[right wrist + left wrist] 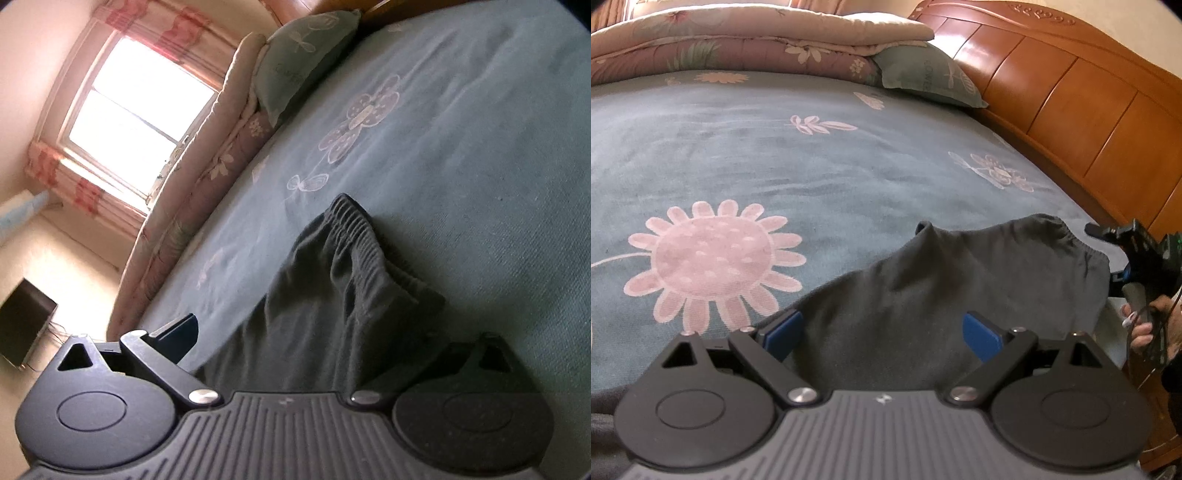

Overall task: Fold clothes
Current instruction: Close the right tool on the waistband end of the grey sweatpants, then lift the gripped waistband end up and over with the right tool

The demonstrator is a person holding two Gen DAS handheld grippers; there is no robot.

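Note:
A dark grey garment [945, 280] with a gathered elastic waistband [354, 229] lies rumpled on the blue-green flowered bedsheet [775, 155]. My left gripper [882, 332] hovers low over its near part, open, with its blue pads [783, 332] spread wide on either side of the cloth. My right gripper [306, 343] is open too, with the garment [325, 314] running between its fingers. Its left finger [181, 332] shows, while dark cloth hides the right one. In the left wrist view the right gripper [1134, 251] sits at the garment's right edge, held by a hand [1152, 325].
A folded floral quilt [738, 44] and a green pillow [927, 74] lie at the far side of the bed. A wooden headboard [1071, 96] runs along the right. A bright window [136, 110] with pink curtains and a dark screen [22, 328] stand beyond the bed.

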